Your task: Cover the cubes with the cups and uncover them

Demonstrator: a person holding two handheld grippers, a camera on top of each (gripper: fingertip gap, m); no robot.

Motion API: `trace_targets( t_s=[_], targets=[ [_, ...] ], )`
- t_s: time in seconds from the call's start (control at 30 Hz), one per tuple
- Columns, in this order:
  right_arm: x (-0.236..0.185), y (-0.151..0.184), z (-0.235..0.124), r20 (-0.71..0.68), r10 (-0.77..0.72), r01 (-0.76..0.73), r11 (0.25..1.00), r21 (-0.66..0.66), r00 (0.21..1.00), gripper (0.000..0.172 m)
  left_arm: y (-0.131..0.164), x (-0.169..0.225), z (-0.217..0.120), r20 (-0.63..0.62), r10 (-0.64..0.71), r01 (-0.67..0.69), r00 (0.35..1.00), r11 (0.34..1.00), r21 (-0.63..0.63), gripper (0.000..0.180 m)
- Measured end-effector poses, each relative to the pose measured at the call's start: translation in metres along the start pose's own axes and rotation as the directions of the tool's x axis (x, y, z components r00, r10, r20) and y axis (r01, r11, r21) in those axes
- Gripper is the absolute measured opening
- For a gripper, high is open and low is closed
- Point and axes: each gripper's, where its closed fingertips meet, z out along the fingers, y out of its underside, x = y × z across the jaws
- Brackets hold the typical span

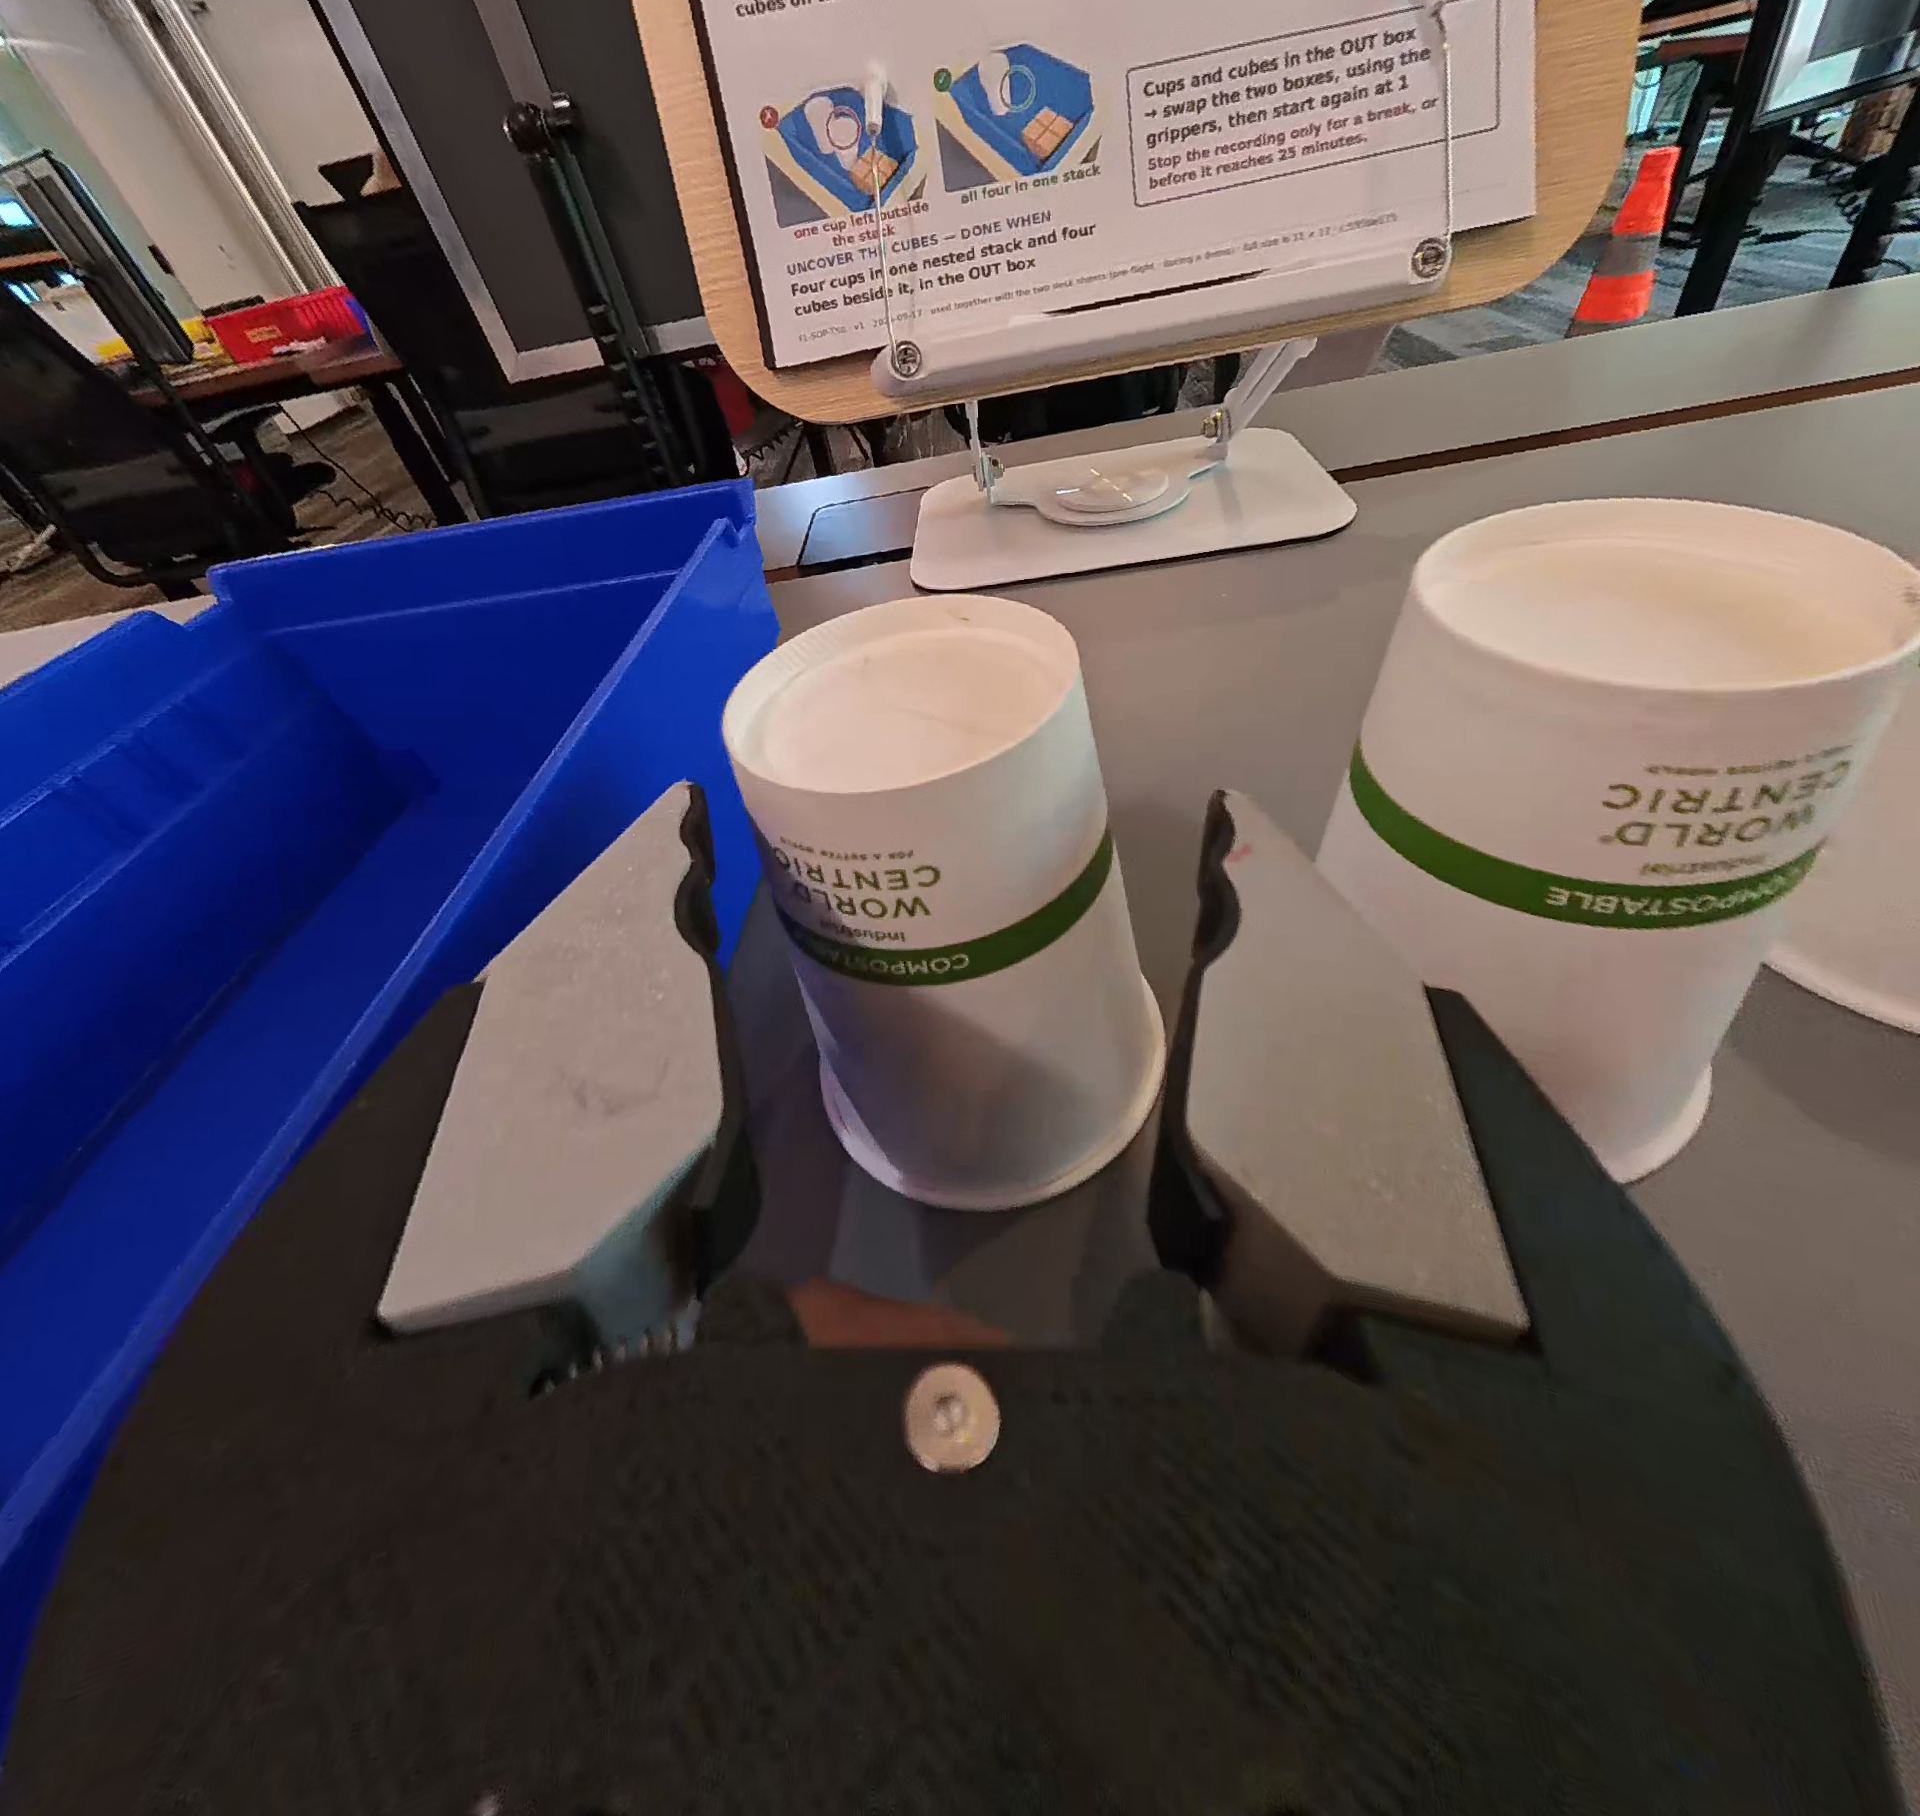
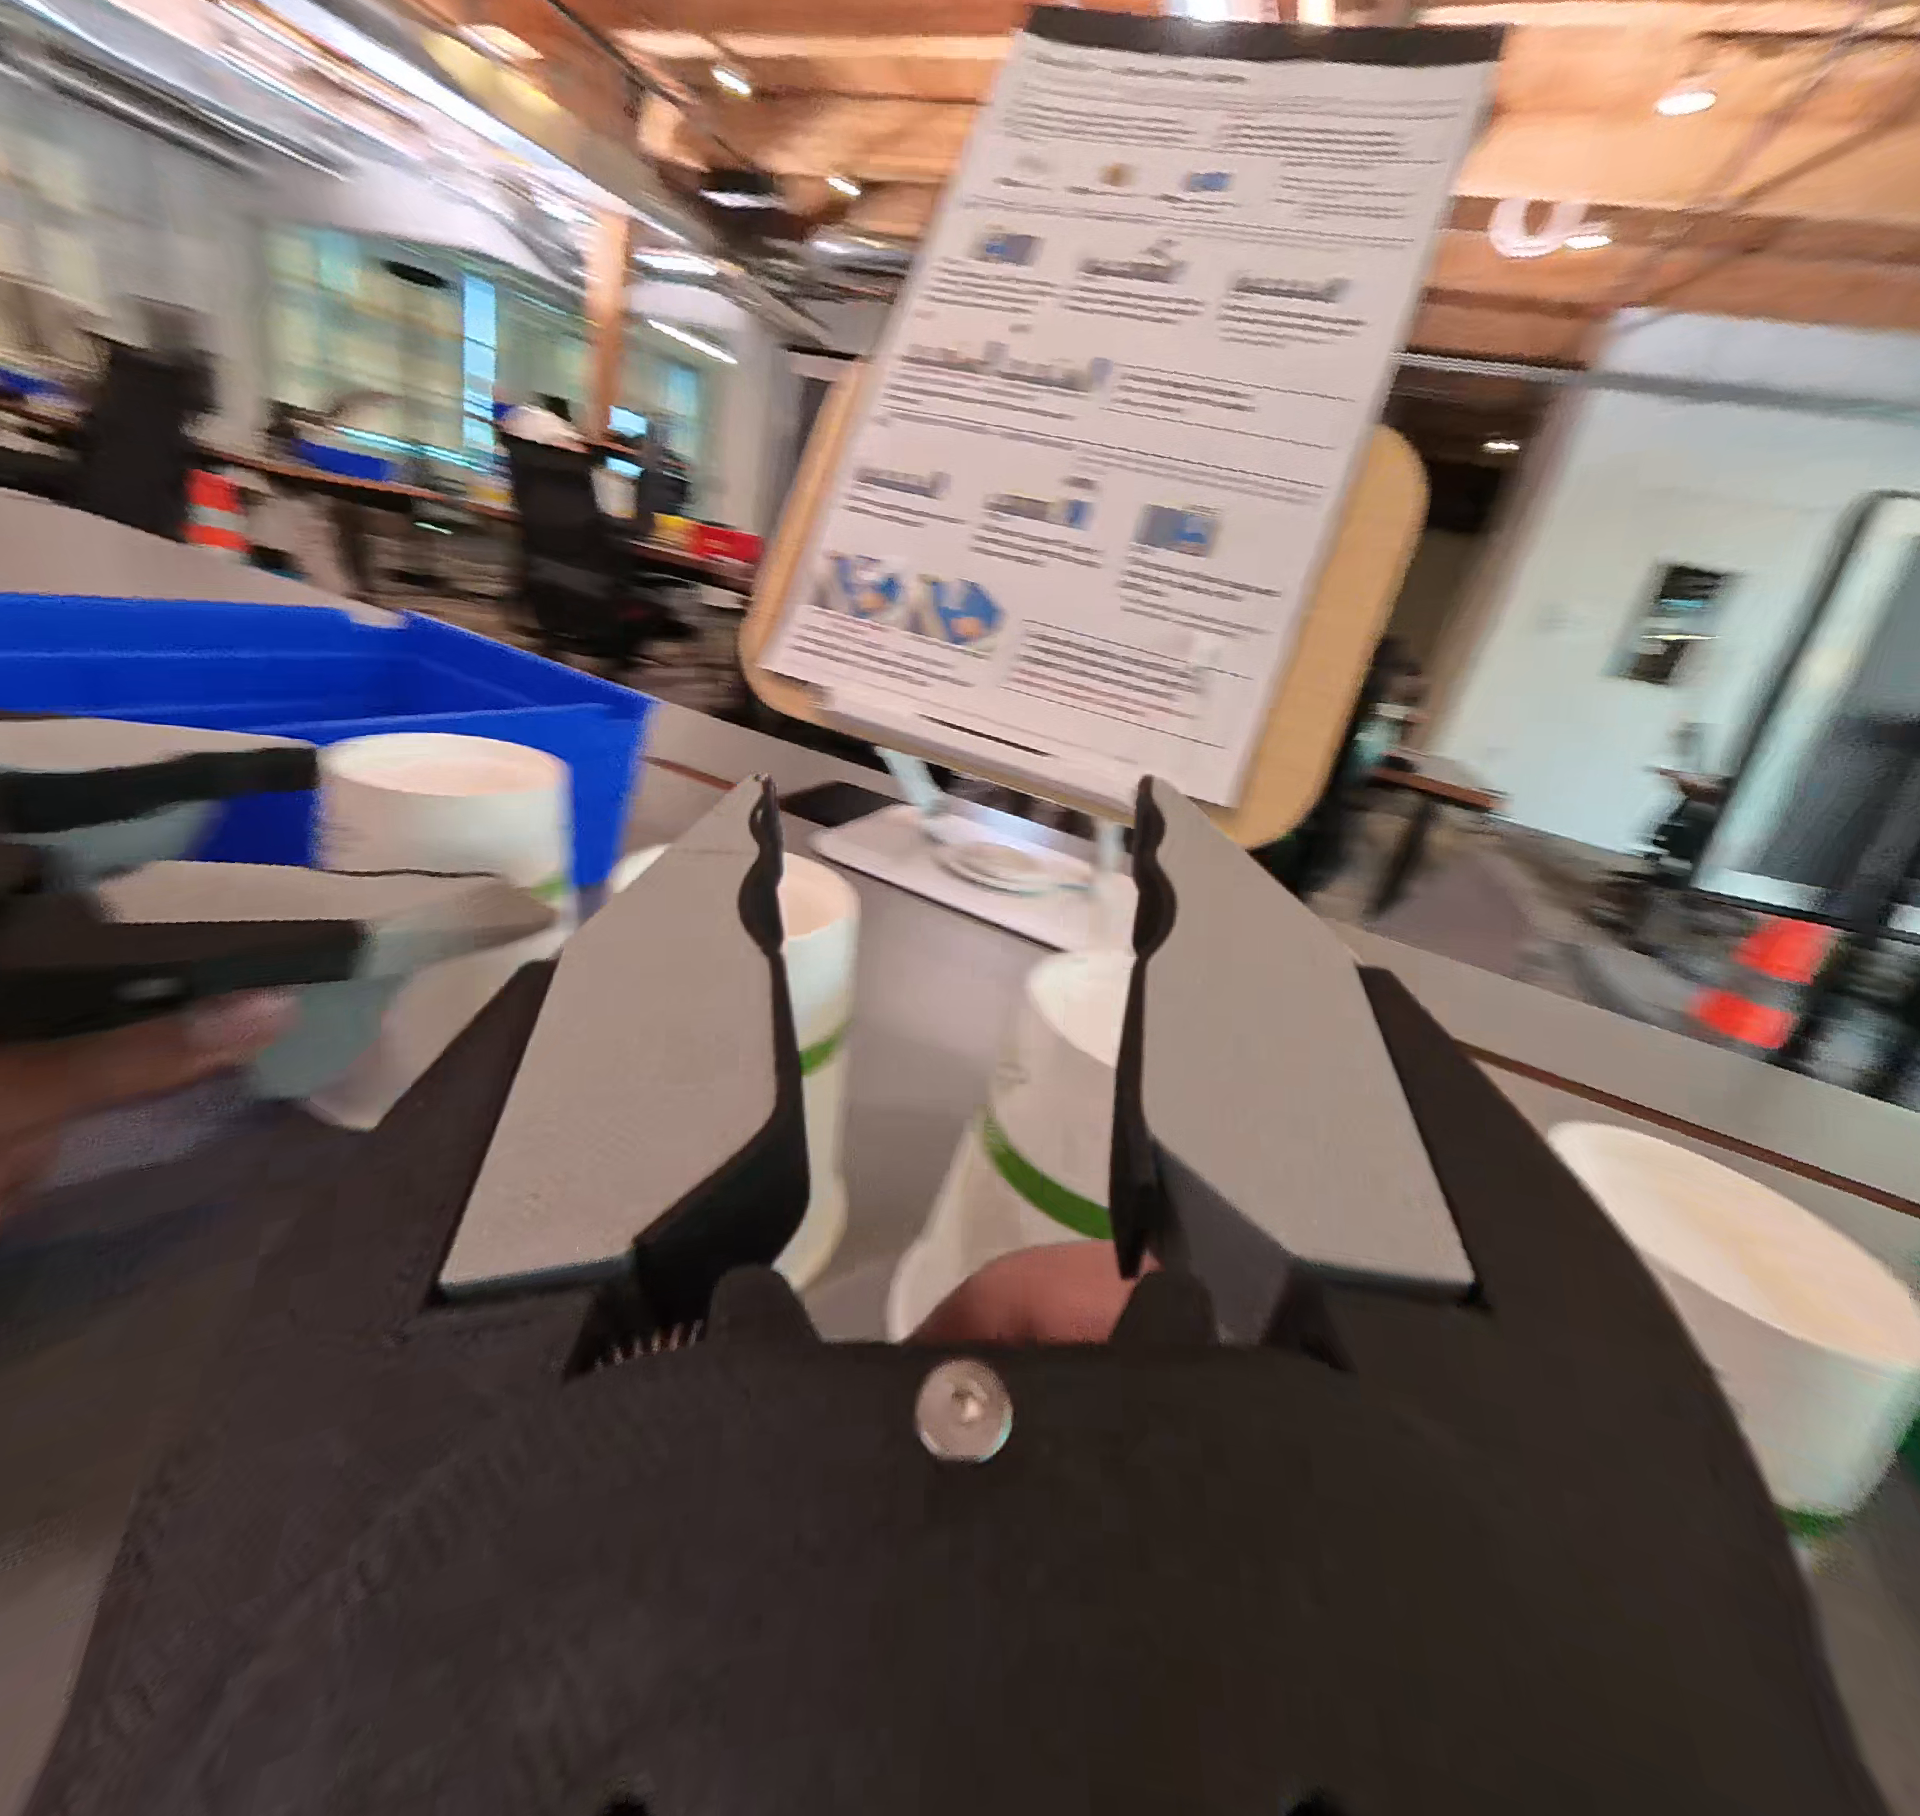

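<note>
In the left wrist view my left gripper (image 1: 956, 805) is open around an upside-down white paper cup with a green band (image 1: 935, 893) on the grey table. A gap shows between each fingertip and the cup wall. The right wrist view shows this cup (image 2: 447, 810) between the left gripper's fingers (image 2: 208, 779). My right gripper (image 2: 954, 790) is open with nothing between its tips, above the table. Two upside-down cups (image 2: 821, 987) (image 2: 1049, 1091) stand below and behind its fingers. No cube shows.
A blue bin (image 1: 312, 831) stands just left of the left gripper and also shows in the right wrist view (image 2: 312, 665). A second cup (image 1: 1621, 831) stands to the right, and another (image 2: 1745, 1330) at the far right. An instruction sheet on a stand (image 1: 1132, 509) is behind.
</note>
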Motion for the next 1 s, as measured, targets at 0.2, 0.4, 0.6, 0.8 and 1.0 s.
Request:
trace_targets(
  t_s=[0.2,0.4,0.6,0.8,1.0],
  targets=[
    [0.041,0.022,0.008,-0.238,0.007,-0.03,0.995,-0.095,0.971,0.069,-0.001,0.0,-0.001,0.008,0.007,-0.007,1.0,1.0,0.005,0.089],
    [0.044,0.026,0.008,-0.239,0.048,-0.075,0.991,-0.106,0.97,0.065,-0.001,0.001,-0.003,0.016,0.024,-0.024,1.0,1.0,0.011,0.085],
    [0.039,0.023,0.009,-0.208,0.031,-0.053,0.993,-0.101,0.978,0.062,-0.002,0.001,-0.004,0.014,0.025,-0.025,1.0,0.999,0.019,0.084],
    [0.045,0.013,0.0,-0.111,-0.032,0.024,0.997,-0.071,0.993,0.053,-0.005,0.004,-0.009,-0.011,0.003,-0.003,1.0,0.999,0.043,0.079],
    [0.096,0.027,-0.013,-0.129,-0.03,0.014,0.992,-0.122,0.991,0.053,-0.006,0.007,-0.011,-0.036,-0.021,0.023,0.999,0.998,0.051,0.08]
  ],
)
